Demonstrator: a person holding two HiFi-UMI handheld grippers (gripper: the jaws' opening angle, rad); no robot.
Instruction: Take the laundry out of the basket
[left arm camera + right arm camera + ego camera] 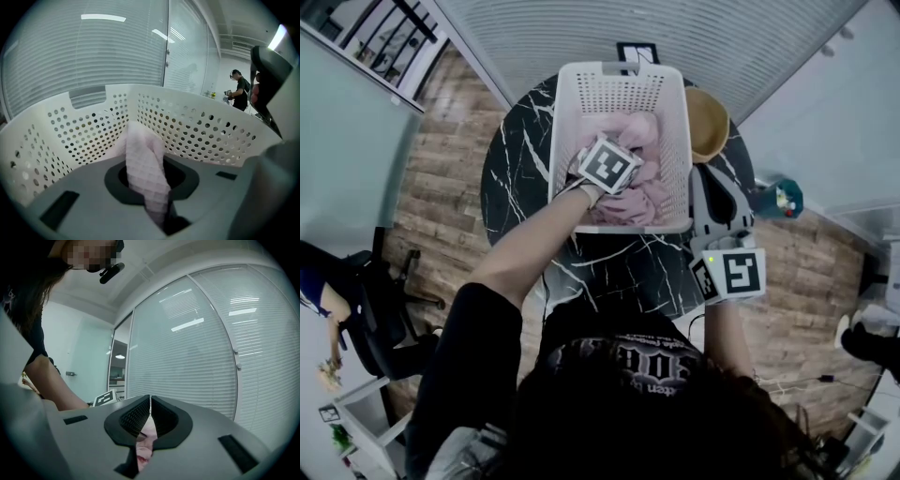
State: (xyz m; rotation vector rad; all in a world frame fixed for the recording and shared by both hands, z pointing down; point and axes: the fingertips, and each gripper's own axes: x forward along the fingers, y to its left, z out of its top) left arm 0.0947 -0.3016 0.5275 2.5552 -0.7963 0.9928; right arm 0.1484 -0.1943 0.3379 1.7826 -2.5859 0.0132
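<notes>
Firmly, left tongs (152,190) pinch pink waffle cloth (143,159) inside white basket (206,131).

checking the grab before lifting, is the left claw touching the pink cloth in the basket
Touching. The left gripper view shows the left claw shut on a fold of the pink cloth, standing between its jaws.

I see a round black marble table (609,270) with white veins, and directly on it stands the white perforated basket (619,69), with a tan bowl (710,122) just beside the basket's far right corner.
</notes>
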